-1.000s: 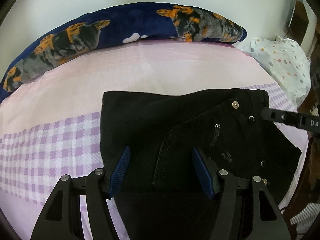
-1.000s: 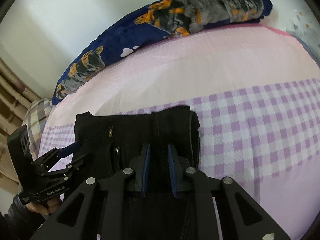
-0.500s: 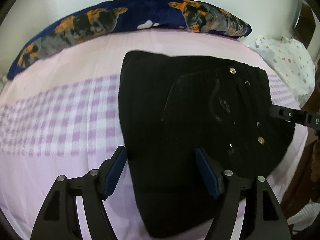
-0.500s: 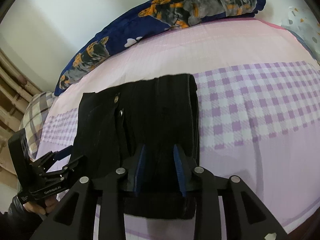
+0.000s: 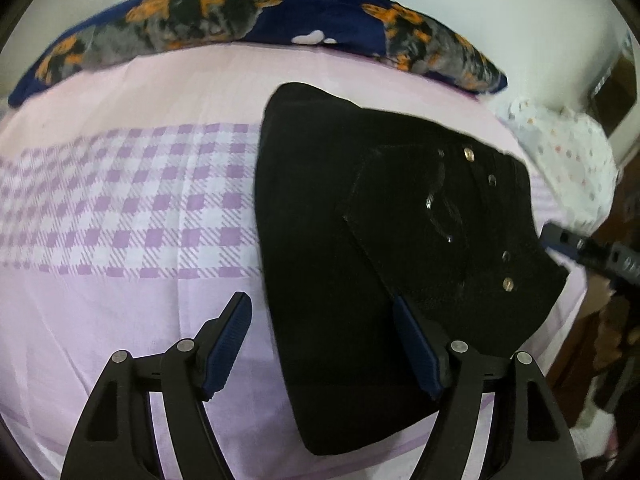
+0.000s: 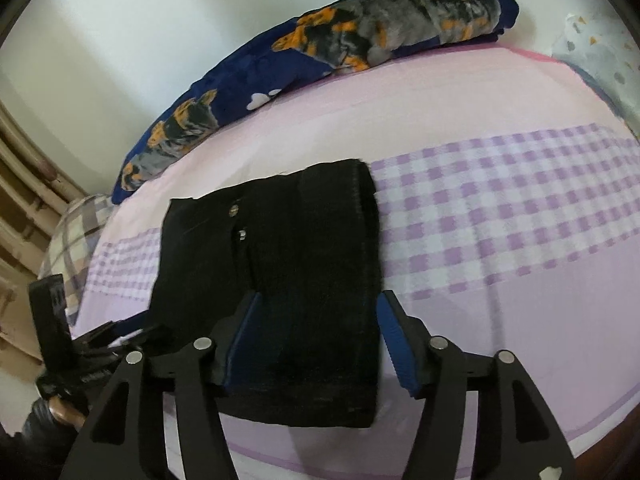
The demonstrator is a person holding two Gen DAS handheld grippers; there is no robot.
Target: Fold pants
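The black pants [image 5: 360, 240] lie folded into a compact rectangle on the pink and purple-checked bed sheet [image 5: 132, 208], with pocket, rivets and button facing up. They also show in the right wrist view [image 6: 296, 280]. My left gripper [image 5: 322, 340] is open and empty, hovering above the near edge of the pants. My right gripper [image 6: 314, 340] is open and empty, raised above the near end of the folded pants. The other gripper's tip shows at the right edge of the left view [image 5: 592, 252] and at the lower left of the right view [image 6: 56, 328].
A dark blue blanket with orange and grey print [image 5: 248, 20] lies rolled along the wall at the far side of the bed. A white dotted pillow [image 5: 568, 156] sits at one end, a plaid pillow [image 6: 72, 236] at the other. The bed's front edge is near.
My right gripper was shut on the pants and has opened and let them go. Both grippers have lifted and pulled back. The pants now lie flat on the bed.
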